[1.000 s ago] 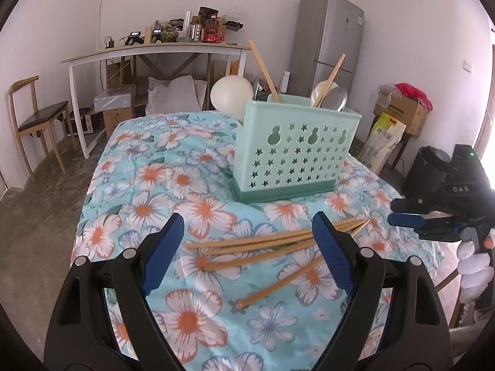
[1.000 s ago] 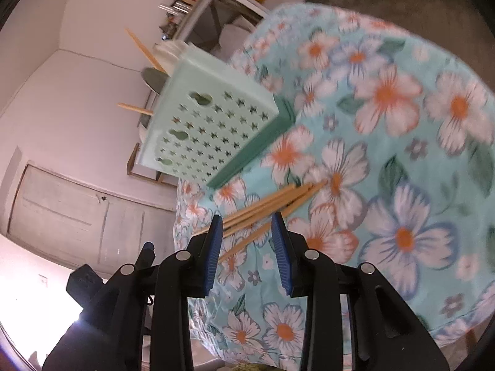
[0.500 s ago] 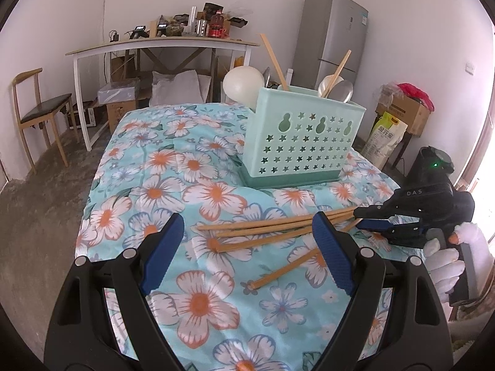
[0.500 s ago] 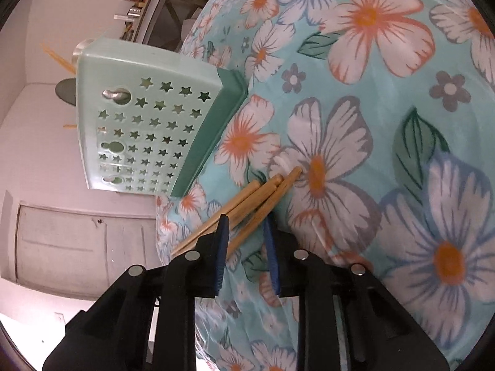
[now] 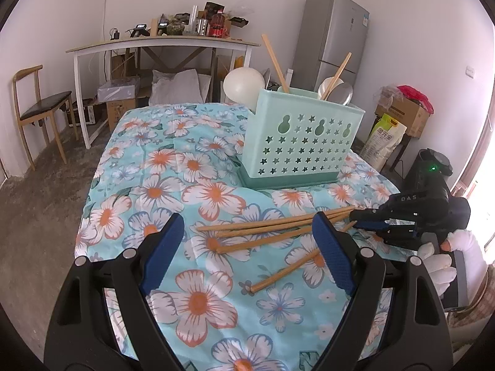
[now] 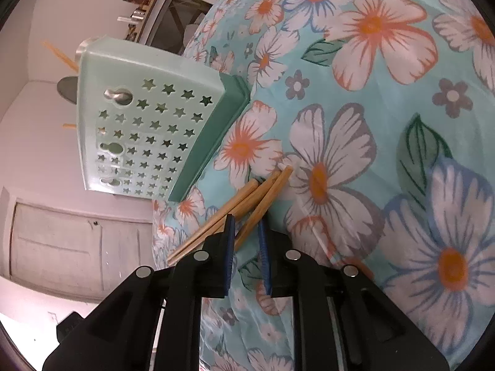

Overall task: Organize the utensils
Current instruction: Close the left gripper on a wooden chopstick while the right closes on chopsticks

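Note:
Several wooden chopsticks (image 5: 272,227) lie loose on the flowered tablecloth (image 5: 173,167), in front of a mint-green star-holed utensil basket (image 5: 298,142) that holds chopsticks and spoons. My left gripper (image 5: 246,253) is open and empty, hovering above the near side of the chopsticks. My right gripper (image 5: 355,221) reaches in from the right at their ends. In the right wrist view its jaws (image 6: 246,241) are narrowly parted around one chopstick (image 6: 263,202), with a small gap left. The basket (image 6: 148,130) lies beyond.
Behind the table stand a white desk (image 5: 161,43) with clutter, a wooden chair (image 5: 37,105), a grey fridge (image 5: 331,34), boxes and a bag (image 5: 386,139). A white balloon (image 5: 243,85) sits behind the basket. The table's right edge is near my right gripper.
My right gripper has moved in low to the chopstick ends and its jaws have narrowed around one chopstick. The left gripper has drawn back and risen a little, staying open.

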### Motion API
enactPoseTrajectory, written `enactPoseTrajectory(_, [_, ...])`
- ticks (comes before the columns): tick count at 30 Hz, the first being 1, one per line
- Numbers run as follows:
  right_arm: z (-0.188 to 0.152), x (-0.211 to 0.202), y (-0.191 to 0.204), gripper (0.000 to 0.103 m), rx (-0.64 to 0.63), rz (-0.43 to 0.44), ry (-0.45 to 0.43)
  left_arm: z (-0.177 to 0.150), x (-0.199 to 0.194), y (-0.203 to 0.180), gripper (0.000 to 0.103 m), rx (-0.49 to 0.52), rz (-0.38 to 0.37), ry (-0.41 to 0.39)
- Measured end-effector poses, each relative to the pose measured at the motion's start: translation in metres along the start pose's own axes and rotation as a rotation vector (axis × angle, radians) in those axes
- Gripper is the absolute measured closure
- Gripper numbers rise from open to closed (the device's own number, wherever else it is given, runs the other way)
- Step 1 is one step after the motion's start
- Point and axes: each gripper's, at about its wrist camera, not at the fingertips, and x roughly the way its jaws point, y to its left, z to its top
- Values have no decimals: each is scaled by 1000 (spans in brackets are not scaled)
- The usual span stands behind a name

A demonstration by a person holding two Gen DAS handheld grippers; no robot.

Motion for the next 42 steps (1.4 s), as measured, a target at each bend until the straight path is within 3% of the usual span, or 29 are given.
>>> enactPoseTrajectory(5, [1,-21,4,86,-89,-47,6,1,1,-1,22,10,-1,4])
enactPoseTrajectory(11, [15,-52,7,84,-232,-199,-82,10,13,-19,22,80,-32,19])
enactPoseTrajectory(14, [19,-56,3,83,-256,-225,-95,14,25,-35,31,145,-62,24])
enactPoseTrajectory(17, [20,-54,-5,83,-251,-223,-86,15,44,-56,42,231,-106,56])
enactPoseTrajectory(23, [21,-53,-18,83,-226,-181,-76,6,81,-114,56,595,-153,99])
enactPoseTrajectory(27, [22,-53,-21,83,-222,-160,-71,2,102,-142,67,764,-200,137])
enactPoseTrajectory(31, [23,-52,-24,83,-213,-136,-66,-4,116,-162,69,878,-258,182])
enactPoseTrajectory(36, [24,-52,-27,83,-210,-116,-65,-14,133,-177,77,976,-241,219])
enactPoseTrajectory(42, [24,-53,-32,83,-207,-99,-62,-17,142,-180,92,987,-247,226])
